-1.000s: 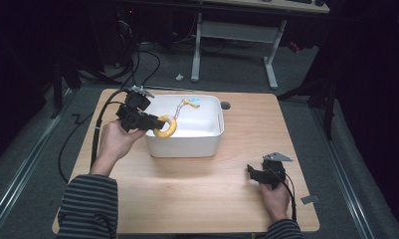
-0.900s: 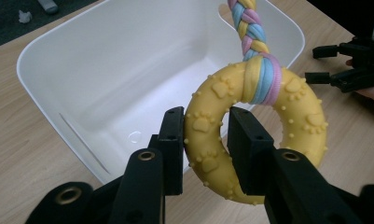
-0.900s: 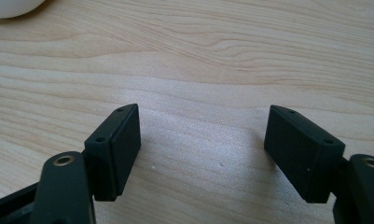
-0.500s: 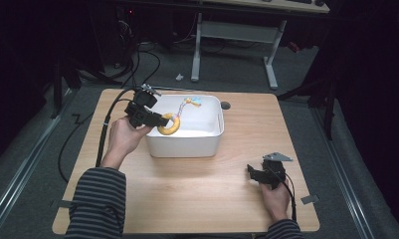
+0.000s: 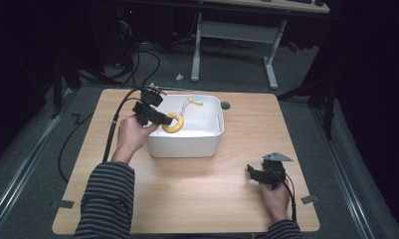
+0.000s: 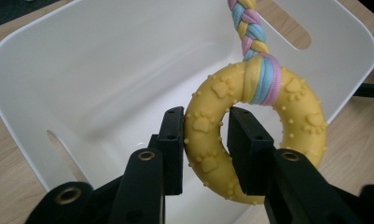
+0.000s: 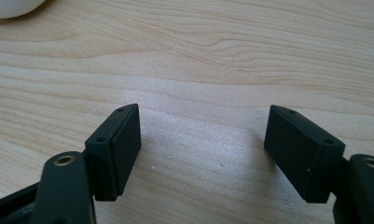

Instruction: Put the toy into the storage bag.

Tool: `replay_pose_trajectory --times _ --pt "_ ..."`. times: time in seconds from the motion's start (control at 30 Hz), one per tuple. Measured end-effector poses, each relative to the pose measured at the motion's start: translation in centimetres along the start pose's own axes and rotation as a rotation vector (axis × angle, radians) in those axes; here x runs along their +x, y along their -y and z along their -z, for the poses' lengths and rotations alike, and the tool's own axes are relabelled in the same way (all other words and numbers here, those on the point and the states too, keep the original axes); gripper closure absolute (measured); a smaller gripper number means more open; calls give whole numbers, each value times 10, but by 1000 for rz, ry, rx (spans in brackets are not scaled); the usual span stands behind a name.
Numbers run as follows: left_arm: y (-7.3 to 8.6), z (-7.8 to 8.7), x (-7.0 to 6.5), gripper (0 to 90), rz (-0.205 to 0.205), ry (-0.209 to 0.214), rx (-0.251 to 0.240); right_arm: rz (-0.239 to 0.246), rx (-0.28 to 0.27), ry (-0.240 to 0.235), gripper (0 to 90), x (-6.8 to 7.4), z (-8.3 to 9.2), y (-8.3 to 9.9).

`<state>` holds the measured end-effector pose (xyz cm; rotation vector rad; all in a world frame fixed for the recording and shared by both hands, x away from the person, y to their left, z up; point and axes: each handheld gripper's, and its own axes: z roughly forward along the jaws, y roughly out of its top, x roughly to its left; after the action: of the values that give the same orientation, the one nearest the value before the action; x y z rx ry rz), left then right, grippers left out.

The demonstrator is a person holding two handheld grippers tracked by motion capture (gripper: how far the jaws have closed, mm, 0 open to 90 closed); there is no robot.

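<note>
My left gripper (image 6: 201, 149) has its jaws clamped across the yellow ring toy (image 6: 254, 135), held over the near-left corner of the white bin (image 5: 207, 144). The ring looks light, rubbery and nubbed, so it should grip well; the band is the place to hold. The braided rope (image 6: 250, 28) is floppy and may snag the rim. Right gripper (image 7: 203, 154) has jaws apart, empty, resting on the surface (image 5: 197, 199), well clear.

open tabletop (image 5: 187, 189) between both hands; white bin (image 5: 187, 147) walls around the ring toy (image 5: 173, 124)
</note>
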<state>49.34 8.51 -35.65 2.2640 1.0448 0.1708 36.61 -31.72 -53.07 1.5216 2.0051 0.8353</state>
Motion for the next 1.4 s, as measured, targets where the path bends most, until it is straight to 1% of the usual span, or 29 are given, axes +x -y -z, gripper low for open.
replay_pose_trajectory --times 0.2,0.4,0.43,0.47,0.5,0.53,0.63,0.67,0.7,0.73,0.93,1.1,1.27,1.4 --pt "-1 -6 2 674 8 -9 2 0 0 0 273 0 0 0" --pt "-2 -16 2 674 15 -26 20 0 0 0 273 0 0 0" --pt "-2 -18 1 673 6 -25 31 0 0 0 273 0 0 0" --pt "-2 -18 1 673 6 -25 31 0 0 0 273 0 0 0" --pt "-2 -20 -3 673 -5 -26 39 0 0 0 273 0 0 0" --pt "-2 -20 -3 673 -5 -26 39 0 0 0 273 0 0 0" --pt "-3 -25 -6 673 -19 -28 58 0 0 0 273 0 0 0" --pt "-3 -28 -7 673 -25 -28 71 1 0 1 273 0 0 0" --pt "-3 -28 -7 673 -25 -28 71 1 0 1 273 0 0 0" --pt "-2 -32 -8 673 -34 -39 87 0 0 0 273 0 0 0" --pt "-2 -38 -12 672 -50 -42 111 0 0 0 273 0 0 0" --pt "-2 -41 -12 672 -53 -40 114 1 0 1 273 0 0 0" --pt "-2 -43 -12 671 -43 -39 128 1 0 0 273 0 0 0" --pt "-2 -46 -12 670 -47 -39 138 0 0 0 273 0 0 0"
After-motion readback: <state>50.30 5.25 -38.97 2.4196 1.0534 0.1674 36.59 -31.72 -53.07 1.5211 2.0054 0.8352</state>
